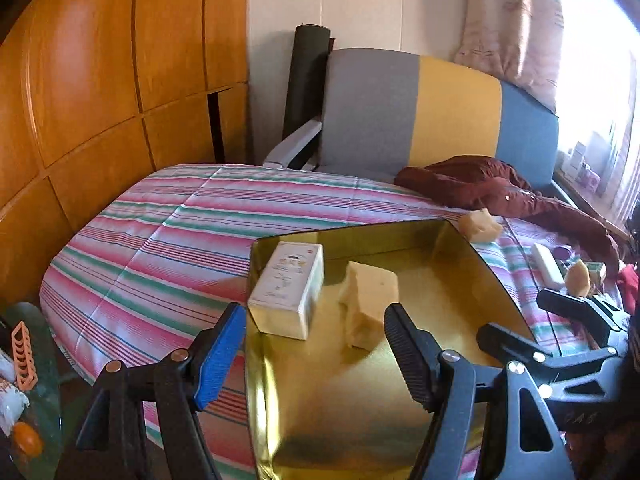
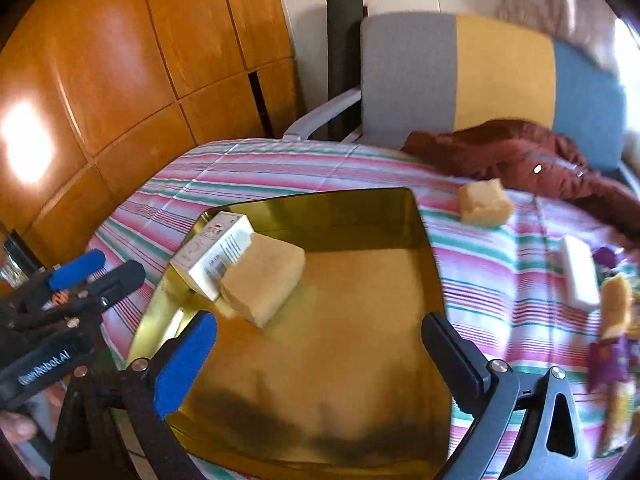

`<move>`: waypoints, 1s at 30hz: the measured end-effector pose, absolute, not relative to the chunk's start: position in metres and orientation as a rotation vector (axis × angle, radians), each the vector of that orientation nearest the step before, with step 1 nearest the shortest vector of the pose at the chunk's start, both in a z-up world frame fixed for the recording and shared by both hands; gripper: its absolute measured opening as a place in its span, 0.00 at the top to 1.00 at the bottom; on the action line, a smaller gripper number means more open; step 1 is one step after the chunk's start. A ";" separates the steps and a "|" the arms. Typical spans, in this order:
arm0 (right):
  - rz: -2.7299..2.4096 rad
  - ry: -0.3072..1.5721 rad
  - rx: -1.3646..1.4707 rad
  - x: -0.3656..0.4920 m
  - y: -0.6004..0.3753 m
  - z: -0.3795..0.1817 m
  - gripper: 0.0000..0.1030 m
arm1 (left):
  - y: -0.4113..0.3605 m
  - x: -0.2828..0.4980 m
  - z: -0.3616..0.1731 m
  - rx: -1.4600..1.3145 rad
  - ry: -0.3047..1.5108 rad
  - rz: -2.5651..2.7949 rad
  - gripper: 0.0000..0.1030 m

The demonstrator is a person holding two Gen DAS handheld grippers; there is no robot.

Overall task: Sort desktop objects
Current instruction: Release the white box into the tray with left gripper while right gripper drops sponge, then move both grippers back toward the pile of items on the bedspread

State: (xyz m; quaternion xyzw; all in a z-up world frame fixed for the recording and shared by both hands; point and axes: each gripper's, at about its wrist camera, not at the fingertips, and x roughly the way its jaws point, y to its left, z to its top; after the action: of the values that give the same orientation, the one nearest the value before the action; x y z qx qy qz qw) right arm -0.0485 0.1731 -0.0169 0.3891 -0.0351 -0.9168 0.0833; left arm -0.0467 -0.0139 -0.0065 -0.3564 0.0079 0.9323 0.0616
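Note:
A gold tray [image 1: 472, 280] [image 2: 360, 360] lies on the striped cloth. In it are a white box [image 1: 286, 290] [image 2: 214, 254] and a yellow sponge block [image 1: 370, 306] [image 2: 262, 278] beside it. My left gripper [image 1: 316, 352] is open and empty over the tray's near left part. My right gripper [image 2: 320, 360] is open and empty over the tray's near edge. A second yellow sponge [image 1: 480, 225] [image 2: 484, 202], a white bar [image 1: 546, 263] [image 2: 578, 276] and a small doll [image 2: 614, 344] lie on the cloth to the right.
A dark red garment [image 1: 500, 184] [image 2: 520, 152] lies at the back right before a grey, yellow and blue chair back [image 1: 440, 108]. Wooden panels [image 1: 100, 80] stand to the left. A glass side surface [image 1: 28, 380] holds small items at the lower left.

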 end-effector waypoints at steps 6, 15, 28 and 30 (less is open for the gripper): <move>-2.802 -0.052 1.134 -0.021 0.186 -0.017 0.01 | 0.008 -0.032 -0.009 -1.083 0.053 2.755 0.30; -2.878 -0.111 1.165 0.017 0.231 -0.028 0.01 | 0.041 -0.019 -0.015 -1.095 0.050 2.610 0.30; -3.000 -0.283 1.427 0.067 0.326 -0.056 0.00 | 0.087 -0.004 -0.014 -1.070 0.068 2.416 0.31; -3.028 -0.319 1.455 0.075 0.342 -0.058 0.00 | 0.093 -0.002 -0.014 -1.076 0.069 2.395 0.31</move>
State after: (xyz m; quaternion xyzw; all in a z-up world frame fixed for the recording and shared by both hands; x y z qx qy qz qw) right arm 0.0755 0.3421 -0.0579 0.4282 -0.0940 -0.8912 -0.1163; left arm -0.0019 0.0928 -0.0139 -0.3962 0.0255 0.8817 0.2548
